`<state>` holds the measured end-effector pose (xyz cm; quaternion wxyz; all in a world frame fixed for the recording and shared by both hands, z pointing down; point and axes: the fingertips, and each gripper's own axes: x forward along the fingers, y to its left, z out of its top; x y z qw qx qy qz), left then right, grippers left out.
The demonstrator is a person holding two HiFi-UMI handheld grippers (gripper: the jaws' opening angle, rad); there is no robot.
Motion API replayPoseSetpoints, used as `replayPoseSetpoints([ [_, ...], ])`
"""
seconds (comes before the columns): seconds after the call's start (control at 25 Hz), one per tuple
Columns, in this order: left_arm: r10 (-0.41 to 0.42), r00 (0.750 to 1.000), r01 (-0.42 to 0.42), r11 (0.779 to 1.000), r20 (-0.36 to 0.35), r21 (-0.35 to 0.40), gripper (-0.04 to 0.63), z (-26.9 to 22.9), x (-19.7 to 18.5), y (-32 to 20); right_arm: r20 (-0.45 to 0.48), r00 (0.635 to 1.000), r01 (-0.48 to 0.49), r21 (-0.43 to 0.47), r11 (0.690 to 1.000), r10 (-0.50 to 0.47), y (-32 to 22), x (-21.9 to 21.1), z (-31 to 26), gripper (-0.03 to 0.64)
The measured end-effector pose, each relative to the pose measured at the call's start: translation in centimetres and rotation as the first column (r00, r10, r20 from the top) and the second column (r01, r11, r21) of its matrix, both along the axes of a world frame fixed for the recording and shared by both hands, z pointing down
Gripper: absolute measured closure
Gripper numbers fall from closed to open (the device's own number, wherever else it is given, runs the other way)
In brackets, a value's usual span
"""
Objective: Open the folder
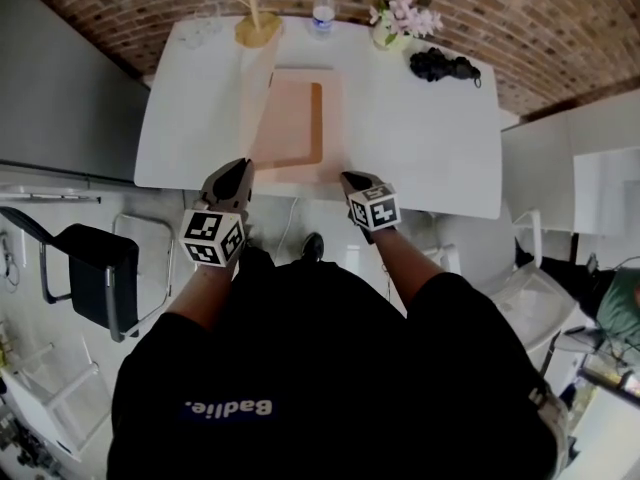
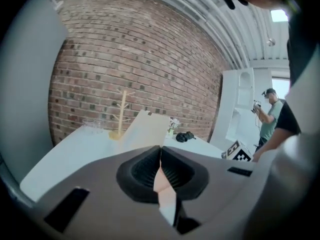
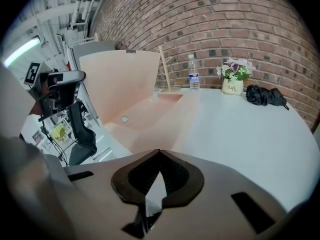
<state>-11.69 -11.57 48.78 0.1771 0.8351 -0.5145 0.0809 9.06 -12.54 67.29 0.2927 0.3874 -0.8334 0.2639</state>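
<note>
A peach folder [image 1: 295, 118] lies on the white table [image 1: 430, 148], near its front edge. Its front cover [image 1: 255, 93] stands lifted on the left side, and the inside with a round snap [image 3: 124, 119] shows. My left gripper [image 1: 241, 166] is shut on the cover's near edge; in the left gripper view a peach strip sits pinched between the jaws [image 2: 160, 149] and the cover [image 2: 145, 129] rises beyond them. My right gripper [image 1: 348, 179] is at the table's front edge by the folder's near right corner. Its jaw tips [image 3: 159, 152] meet, and I cannot make out anything gripped.
At the table's back stand a wooden rack [image 1: 256, 23], a water bottle [image 1: 322, 8], a flower pot [image 1: 395, 26] and a black bundle [image 1: 443, 65]. A black chair [image 1: 95, 273] is at the left of me, a white one [image 1: 520, 288] at the right. A person [image 2: 270, 116] stands far off.
</note>
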Motion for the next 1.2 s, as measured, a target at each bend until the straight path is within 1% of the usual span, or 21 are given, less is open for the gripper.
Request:
replayPoseSetpoints([
  [0.08,-0.06,0.996,0.059,0.998,-0.063,-0.021,0.586,0.0,-1.6,0.2,-0.005,1.0,0.004,0.005,1.0,-0.004,-0.1,-0.1,0.0,0.588],
  [0.16,-0.111,0.988,0.108,0.993,-0.107,-0.037,0.588,0.1,-3.2,0.4,-0.01,1.0,0.007,0.006,1.0,-0.007,-0.1,-0.1,-0.1,0.588],
  [0.36,-0.215,0.958,0.205,0.976,-0.189,-0.071,0.589,0.6,-6.9,0.7,-0.024,1.0,0.011,0.002,1.0,-0.011,-0.1,-0.2,0.0,0.588],
  [0.44,-0.251,0.945,0.238,0.968,-0.212,-0.084,0.59,0.8,-8.2,0.9,-0.031,0.999,0.011,0.001,1.0,-0.011,0.0,-0.2,0.0,0.588],
  [0.68,-0.34,0.913,0.322,0.94,-0.225,-0.115,0.592,2.3,-12.1,1.3,-0.044,0.999,0.008,0.0,1.0,-0.008,0.0,-0.1,-0.1,0.588],
  [0.96,-0.444,0.869,0.415,0.895,-0.22,-0.165,0.592,5.2,-16.7,1.8,-0.068,0.998,0.009,0.002,1.0,-0.009,0.0,-0.1,-0.1,0.588],
  [1.08,-0.482,0.849,0.446,0.874,-0.216,-0.195,0.592,6.9,-18.5,2.1,-0.083,0.997,0.003,-0.004,1.0,-0.003,0.1,0.0,0.0,0.588],
  [1.2,-0.509,0.835,0.469,0.857,-0.208,-0.214,0.591,8.1,-19.9,2.2,-0.094,0.996,-0.006,-0.007,1.0,0.005,0.0,0.1,0.0,0.588],
])
